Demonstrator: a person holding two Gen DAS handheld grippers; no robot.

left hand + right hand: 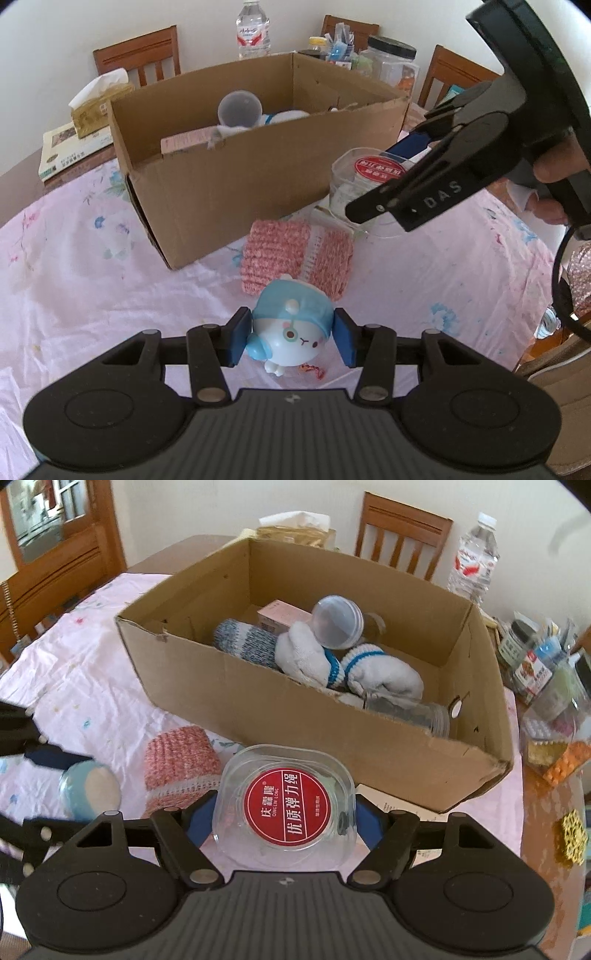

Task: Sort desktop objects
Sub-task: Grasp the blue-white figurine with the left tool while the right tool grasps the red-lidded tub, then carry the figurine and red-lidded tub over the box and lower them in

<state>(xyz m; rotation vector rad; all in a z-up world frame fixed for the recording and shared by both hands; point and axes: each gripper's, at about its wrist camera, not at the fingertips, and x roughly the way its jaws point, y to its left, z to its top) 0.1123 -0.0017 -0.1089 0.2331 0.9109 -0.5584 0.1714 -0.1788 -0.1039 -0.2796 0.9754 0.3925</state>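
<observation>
My left claw (291,341) brackets the toy (290,332), a blue-and-white round figure standing on the cloth (110,295) near the tabletop's near edge. The left pad touches the toy's side; a slim gap shows at the right pad, so I cannot tell whether the grip is firm.

My right claw (284,821) pinches the tub (286,805), a clear plastic container with a red round label on its lid. Both blue pads press against its side walls. The tub sits just in front of the box's (258,701) long wall, and in the left wrist view it stands at the box's near right corner.

The pink sock (295,254) lies folded on the cloth between toy and box, just beside the tub.

The box occupies the middle of the tabletop, open at the top. It holds a grey-blue sock (247,642), two white socks (380,668) with blue bands, a clear capsule (338,622), a pink carton (280,616) and a jar (410,712) lying on its side.

A bottle (253,29) stands behind the box at the far edge.
</observation>
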